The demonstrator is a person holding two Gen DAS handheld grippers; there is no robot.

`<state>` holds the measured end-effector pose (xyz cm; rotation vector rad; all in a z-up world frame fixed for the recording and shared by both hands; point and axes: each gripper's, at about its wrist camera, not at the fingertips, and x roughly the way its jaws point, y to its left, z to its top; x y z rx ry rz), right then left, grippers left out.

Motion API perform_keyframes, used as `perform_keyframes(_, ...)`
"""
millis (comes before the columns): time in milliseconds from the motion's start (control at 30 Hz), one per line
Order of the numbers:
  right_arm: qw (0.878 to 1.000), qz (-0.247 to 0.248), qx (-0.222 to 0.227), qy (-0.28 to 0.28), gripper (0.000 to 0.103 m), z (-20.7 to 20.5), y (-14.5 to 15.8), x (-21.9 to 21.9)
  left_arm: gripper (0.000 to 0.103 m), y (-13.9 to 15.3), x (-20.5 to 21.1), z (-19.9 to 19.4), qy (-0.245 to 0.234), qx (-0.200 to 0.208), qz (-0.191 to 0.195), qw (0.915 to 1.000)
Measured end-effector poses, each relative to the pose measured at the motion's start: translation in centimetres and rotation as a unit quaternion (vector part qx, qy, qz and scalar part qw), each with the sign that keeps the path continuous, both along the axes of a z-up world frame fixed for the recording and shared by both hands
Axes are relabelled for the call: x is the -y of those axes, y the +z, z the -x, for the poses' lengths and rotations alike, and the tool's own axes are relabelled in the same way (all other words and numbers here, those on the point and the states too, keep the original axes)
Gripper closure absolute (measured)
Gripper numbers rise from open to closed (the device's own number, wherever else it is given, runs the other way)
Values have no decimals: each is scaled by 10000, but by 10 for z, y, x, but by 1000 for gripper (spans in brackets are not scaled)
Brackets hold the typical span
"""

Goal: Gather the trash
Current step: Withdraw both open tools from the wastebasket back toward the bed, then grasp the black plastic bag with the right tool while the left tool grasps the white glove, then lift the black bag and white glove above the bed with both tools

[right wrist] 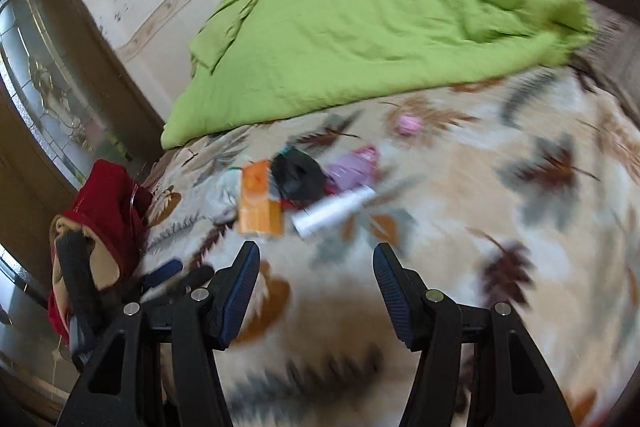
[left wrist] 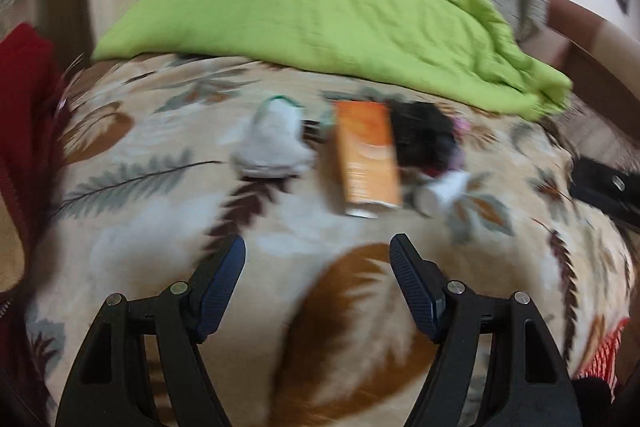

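Observation:
Both views are blurred by motion. A small heap of litter lies on the leaf-patterned blanket (left wrist: 160,227): an orange carton (left wrist: 366,155) (right wrist: 258,203), a pale crumpled piece (left wrist: 272,143), a black crumpled item (left wrist: 424,139) (right wrist: 298,173), a white tube (left wrist: 440,191) (right wrist: 334,211) and a purple wrapper (right wrist: 352,165). A small pink scrap (right wrist: 408,123) lies apart, farther back. My left gripper (left wrist: 318,243) is open and empty, a little short of the carton. My right gripper (right wrist: 316,249) is also open and empty, just short of the carton and tube.
A rumpled green quilt (left wrist: 320,7) (right wrist: 360,27) covers the far half of the bed. A red garment (left wrist: 24,107) (right wrist: 108,211) hangs at the left edge. A glass-panelled door (right wrist: 48,79) and a wall stand to the left. A black object (left wrist: 600,191) lies at the right.

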<state>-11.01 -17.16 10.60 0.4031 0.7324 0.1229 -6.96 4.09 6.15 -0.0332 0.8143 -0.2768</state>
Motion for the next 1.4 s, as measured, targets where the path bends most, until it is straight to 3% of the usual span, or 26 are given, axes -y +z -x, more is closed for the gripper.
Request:
perform_keyframes(200, 9994, 258, -213, -40, 40, -99, -27, -25, 29, -1, -18, -11, 324, -25, 194, 9993)
perform_keyframes(300, 9982, 441, -384, -143, 40, -128, -49, -33, 29, -4, -19, -16, 371, -99, 246, 9990)
perform_keyframes(367, 9969, 553, -508, -213, 63, -138, -60, -36, 29, -4, -20, -18, 407, -124, 294, 9987)
perform_keyframes(400, 9972, 454, -562, -202, 76, -140, -66, -36, 29, -4, -20, -20, 421, -128, 334, 9985)
perform_keyframes(733, 9944, -67, 49, -1056, 79, -65, -40, -20, 29, 1, -17, -72, 737, 14, 587, 9956)
perform_keyframes(900, 9954, -121, 147, -941, 79, -67, -44, -23, 30, -26, -9, -120, 715, -578, 667, 9935)
perform_keyframes(967, 9957, -110, 146, -907, 79, -71, -47, -23, 39, -39, -10, -131, 760, -835, 656, 9914)
perform_keyframes(1033, 9965, -69, 102, -829, 79, -76, -49, -24, 46, -40, -10, -132, 750, -768, 605, 9924)
perform_keyframes(1067, 9966, -50, 99, -811, 79, -75, -50, -24, 56, -40, -9, -132, 696, -748, 587, 9930)
perform_keyframes(1167, 9974, -116, 115, -706, 79, -81, -49, -23, 71, -37, -13, -126, 708, -661, 679, 9930)
perform_keyframes(1400, 9979, 64, 158, -626, 79, -77, -47, -25, 73, -6, -9, -97, 739, 117, 405, 9964)
